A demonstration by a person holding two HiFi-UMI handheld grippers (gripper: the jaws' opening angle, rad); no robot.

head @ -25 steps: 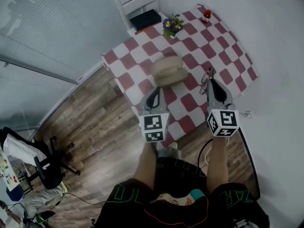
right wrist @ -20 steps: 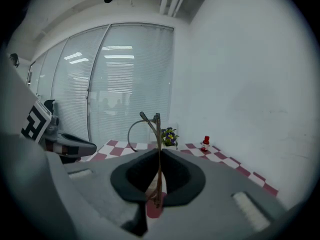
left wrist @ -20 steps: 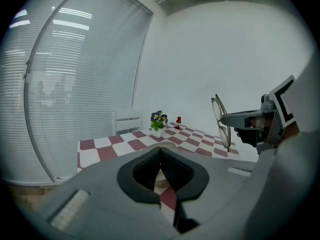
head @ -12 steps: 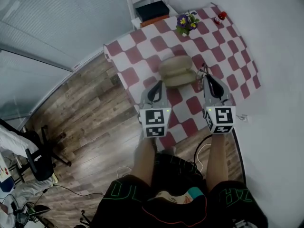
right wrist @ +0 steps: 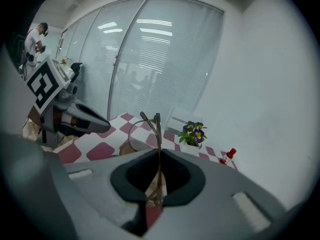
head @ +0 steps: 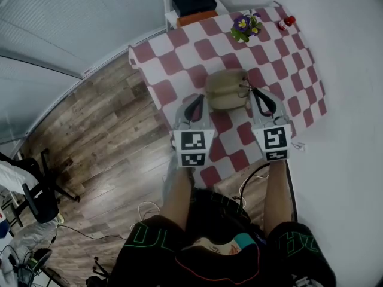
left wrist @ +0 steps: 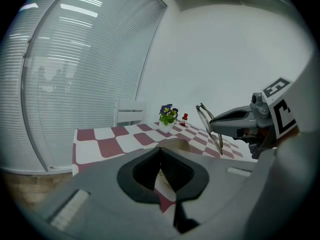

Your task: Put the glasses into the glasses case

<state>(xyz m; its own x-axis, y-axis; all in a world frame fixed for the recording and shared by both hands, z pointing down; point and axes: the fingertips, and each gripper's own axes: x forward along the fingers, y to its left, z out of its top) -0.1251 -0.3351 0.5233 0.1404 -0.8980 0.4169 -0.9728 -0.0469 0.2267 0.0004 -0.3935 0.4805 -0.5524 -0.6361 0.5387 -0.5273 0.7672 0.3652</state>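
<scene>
The tan glasses case (head: 226, 89) lies on the red-and-white checkered tablecloth (head: 179, 70), and whether it is open or closed cannot be told. My right gripper (head: 257, 98) is shut on the glasses (head: 246, 88), holding them at the case's right edge. In the right gripper view the glasses (right wrist: 154, 131) stand upright between the jaws of the right gripper (right wrist: 159, 151), with the case (right wrist: 128, 144) behind them. My left gripper (head: 192, 107) is shut with nothing in it, just left of the case. The left gripper view shows the left gripper (left wrist: 160, 151), the case (left wrist: 176, 144) and the glasses (left wrist: 210, 126).
A potted flower (head: 246, 26) and a small red bottle (head: 289, 21) stand at the table's far end. A white chair holding a dark box (head: 192, 3) is beyond the table. Wooden floor (head: 90, 136) lies to the left, a white wall to the right.
My right gripper has carried the glasses left, from well apart to the case's right edge. The left gripper stays shut beside the case. The head view has shifted.
</scene>
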